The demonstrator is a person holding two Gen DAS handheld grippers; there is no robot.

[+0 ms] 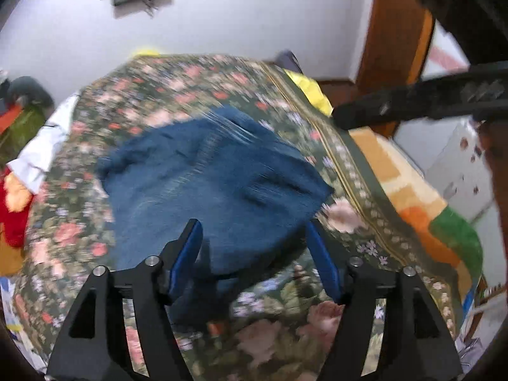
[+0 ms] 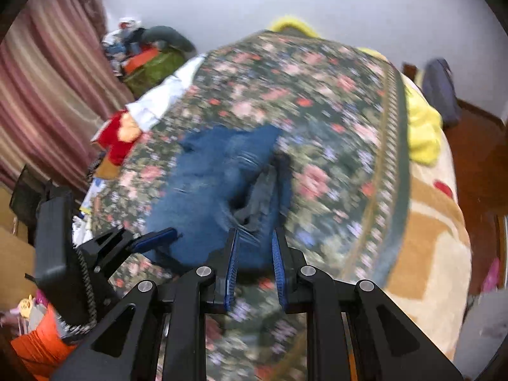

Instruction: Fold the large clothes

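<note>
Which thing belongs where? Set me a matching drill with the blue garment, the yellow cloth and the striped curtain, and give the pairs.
1 blue garment
2 yellow cloth
3 striped curtain

a hanging left of the bed
b lying crumpled on the floral bedspread
c beyond the bedspread's right border

Pairs: 1-b; 2-c; 3-a

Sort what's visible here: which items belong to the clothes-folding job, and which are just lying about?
Part of the job:
- blue denim garment, bunched on the floral bedspread
- left gripper, jaws apart over the denim
- right gripper, nothing between its pads

Lying about:
- yellow cloth at the bed's edge
- white cloth
- red and orange cloth
- striped curtain
</note>
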